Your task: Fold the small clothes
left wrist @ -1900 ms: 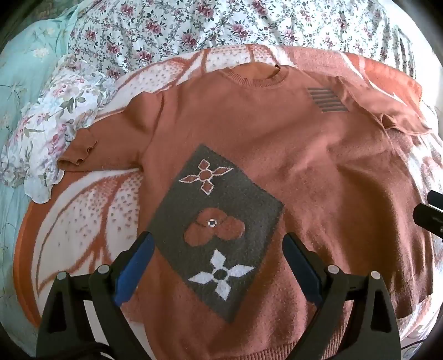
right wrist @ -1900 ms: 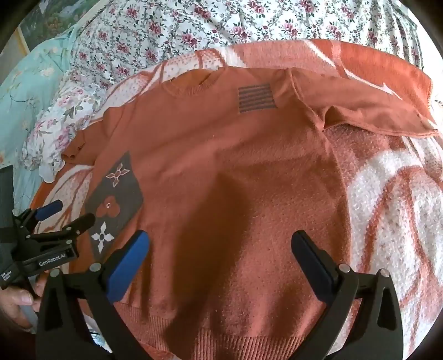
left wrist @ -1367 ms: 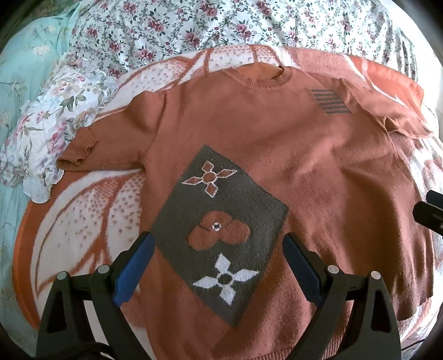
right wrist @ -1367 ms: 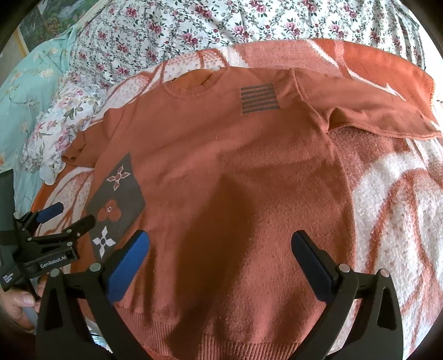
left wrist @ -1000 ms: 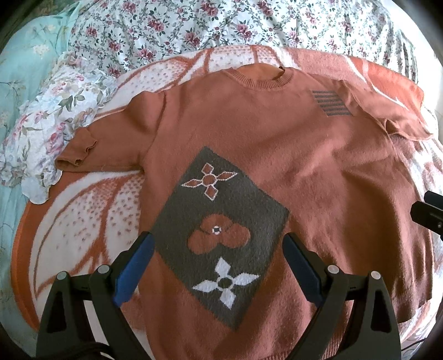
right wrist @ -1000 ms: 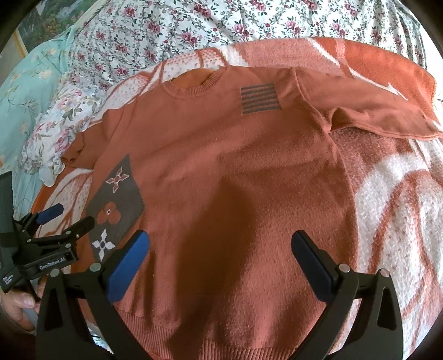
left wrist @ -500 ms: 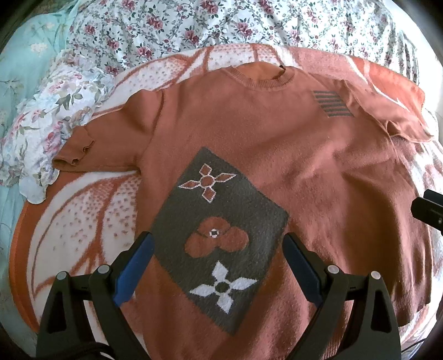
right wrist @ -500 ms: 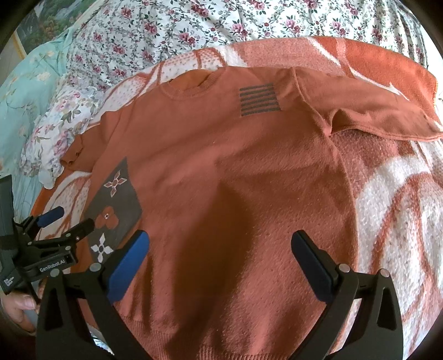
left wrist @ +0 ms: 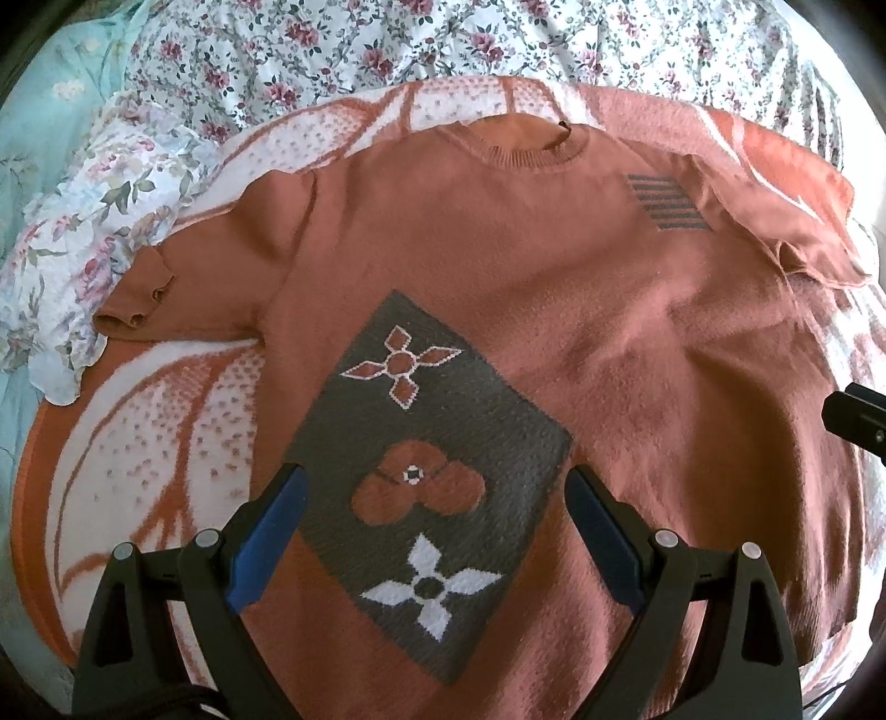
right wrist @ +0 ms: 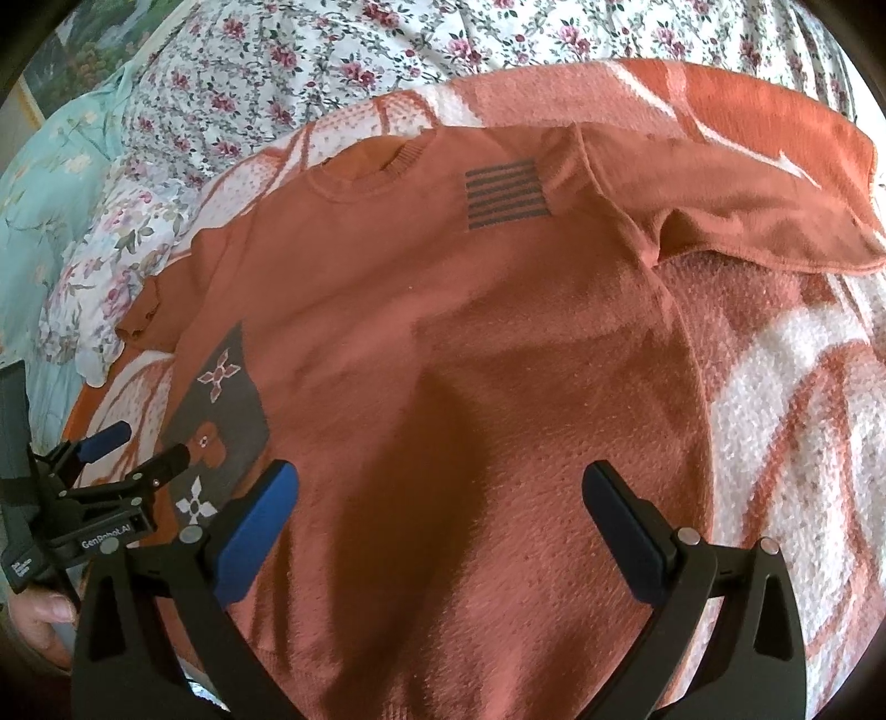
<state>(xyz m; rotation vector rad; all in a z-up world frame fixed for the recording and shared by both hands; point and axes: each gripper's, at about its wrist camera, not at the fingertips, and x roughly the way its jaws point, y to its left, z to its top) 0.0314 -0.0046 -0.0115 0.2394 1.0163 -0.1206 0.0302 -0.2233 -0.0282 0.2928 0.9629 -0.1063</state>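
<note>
Item 1: rust-orange knit sweater [left wrist: 554, 288], short-sleeved, lying front-up and spread flat on the bed, directly ahead of and beneath both grippers. Ribbed crew neck at the far end from the grippers; hem nearest them.

Item 2: grey diamond panel [left wrist: 432, 476] knitted into the sweater front, bearing three flower motifs in a row. It lies between and just beyond the fingers of the left gripper; from the right gripper it sits off to the left.

Item 3: grey striped patch [right wrist: 506, 194] on the sweater chest, far ahead of the right gripper, slightly left of its centre line.

Item 4: sleeves. One sleeve [left wrist: 183, 288] extends flat to the far left of the left gripper, cuff slightly curled. The other sleeve [right wrist: 736, 221] lies far ahead and to the right of the right gripper, rumpled along its edge.

Item 5: orange-and-white patterned blanket [right wrist: 803, 415] under the sweater, showing to the right of the right gripper and to the left of the left one.

Item 6: floral bedsheet [left wrist: 443, 39] beyond the blanket.

Item 7: left gripper [left wrist: 432, 493], fingers spread wide, holding nothing, above the lower sweater front.

Item 8: right gripper [right wrist: 437, 493], fingers spread wide, holding nothing, above the sweater body near the hem.

No containers in view.
</note>
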